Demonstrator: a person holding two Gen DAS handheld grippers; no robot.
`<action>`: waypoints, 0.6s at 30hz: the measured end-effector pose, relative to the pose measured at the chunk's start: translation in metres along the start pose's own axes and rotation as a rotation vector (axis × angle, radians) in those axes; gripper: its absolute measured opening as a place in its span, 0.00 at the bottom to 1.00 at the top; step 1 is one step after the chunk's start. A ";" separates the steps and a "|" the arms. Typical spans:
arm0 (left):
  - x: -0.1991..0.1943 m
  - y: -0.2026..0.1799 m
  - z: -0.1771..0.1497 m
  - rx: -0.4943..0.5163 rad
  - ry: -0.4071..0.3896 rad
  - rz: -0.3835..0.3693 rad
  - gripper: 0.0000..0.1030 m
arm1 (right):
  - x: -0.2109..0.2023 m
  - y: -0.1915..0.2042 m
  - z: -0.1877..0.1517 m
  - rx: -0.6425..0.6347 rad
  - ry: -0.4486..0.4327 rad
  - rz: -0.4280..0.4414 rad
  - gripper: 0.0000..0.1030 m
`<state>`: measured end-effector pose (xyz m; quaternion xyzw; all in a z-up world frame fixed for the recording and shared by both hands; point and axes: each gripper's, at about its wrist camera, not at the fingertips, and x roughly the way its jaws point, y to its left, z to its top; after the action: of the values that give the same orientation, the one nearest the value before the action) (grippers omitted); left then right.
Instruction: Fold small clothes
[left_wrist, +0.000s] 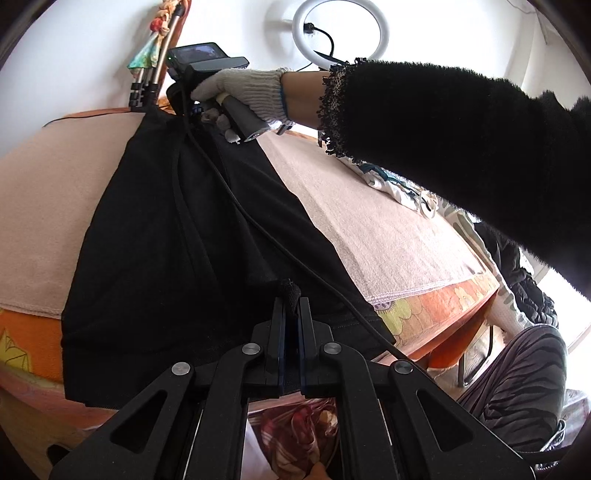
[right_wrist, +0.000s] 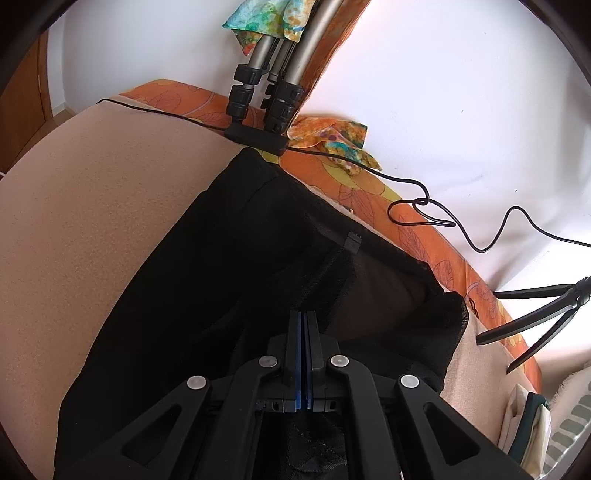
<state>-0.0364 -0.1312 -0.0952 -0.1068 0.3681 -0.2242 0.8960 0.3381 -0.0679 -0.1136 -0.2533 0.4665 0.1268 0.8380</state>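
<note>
The left tool (left_wrist: 291, 306) pinches one edge of the black garment (left_wrist: 177, 236). The right tool (right_wrist: 303, 321) is squeezed shut on another edge. The garment hangs stretched between them over the beige cloth (left_wrist: 388, 229) on the desk. I think folding has only begun.

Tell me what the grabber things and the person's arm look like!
Both grippers, left and right, are black, with two flat fingers, blue pads inside, round silver rivets and triangle-shaped holes. The right hand wears a white knitted glove with a blue-edged cuff. Its sleeve is fuzzy black with beaded lace trim. A thin black cable hangs down.
</note>
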 end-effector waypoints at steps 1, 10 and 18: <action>0.000 0.000 0.000 0.001 0.004 0.003 0.03 | 0.000 0.000 0.000 0.001 -0.002 0.026 0.00; -0.009 -0.002 0.003 0.008 0.032 0.010 0.33 | -0.058 -0.042 -0.012 0.141 -0.138 0.282 0.53; -0.045 0.008 0.023 0.098 0.004 0.022 0.53 | -0.119 -0.129 -0.070 0.384 -0.259 0.364 0.56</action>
<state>-0.0462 -0.1020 -0.0542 -0.0583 0.3597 -0.2322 0.9019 0.2819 -0.2114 -0.0040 0.0160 0.4091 0.2158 0.8865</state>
